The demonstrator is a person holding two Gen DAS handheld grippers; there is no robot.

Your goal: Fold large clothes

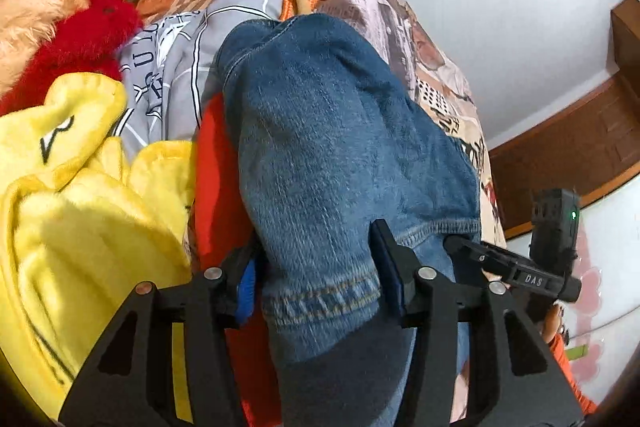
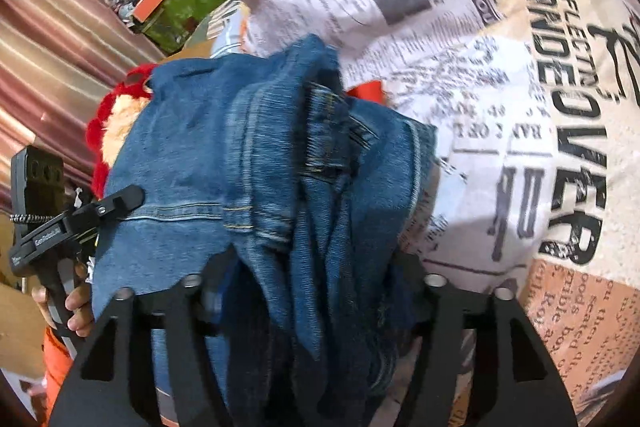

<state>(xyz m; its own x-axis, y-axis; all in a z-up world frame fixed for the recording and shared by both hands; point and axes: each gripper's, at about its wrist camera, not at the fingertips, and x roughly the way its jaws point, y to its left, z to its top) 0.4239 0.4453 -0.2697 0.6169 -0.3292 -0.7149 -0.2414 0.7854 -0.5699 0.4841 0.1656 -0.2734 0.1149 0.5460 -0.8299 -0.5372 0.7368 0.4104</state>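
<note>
Blue jeans [image 1: 340, 131] lie folded in a thick bundle on the newspaper-print bedspread [image 1: 440, 67]. My left gripper [image 1: 316, 267] has a stitched hem end of the jeans between its pads, and the denim fills the gap from pad to pad. In the right wrist view the bunched jeans [image 2: 240, 155] run down between the fingers of my right gripper [image 2: 316, 267], which stand wide apart; the cloth hides its fingertips. One finger of the other gripper [image 2: 120, 199] rests at the jeans' left edge, held by a hand [image 2: 76, 307].
A red and tan plush toy [image 1: 80, 7], a yellow fleece [image 1: 60, 207], a grey printed shirt [image 1: 180, 67] and a red cloth [image 1: 216, 187] crowd the left of the jeans. The bedspread [image 2: 520, 107] spreads to the right. A striped curtain [image 2: 48, 47] hangs behind.
</note>
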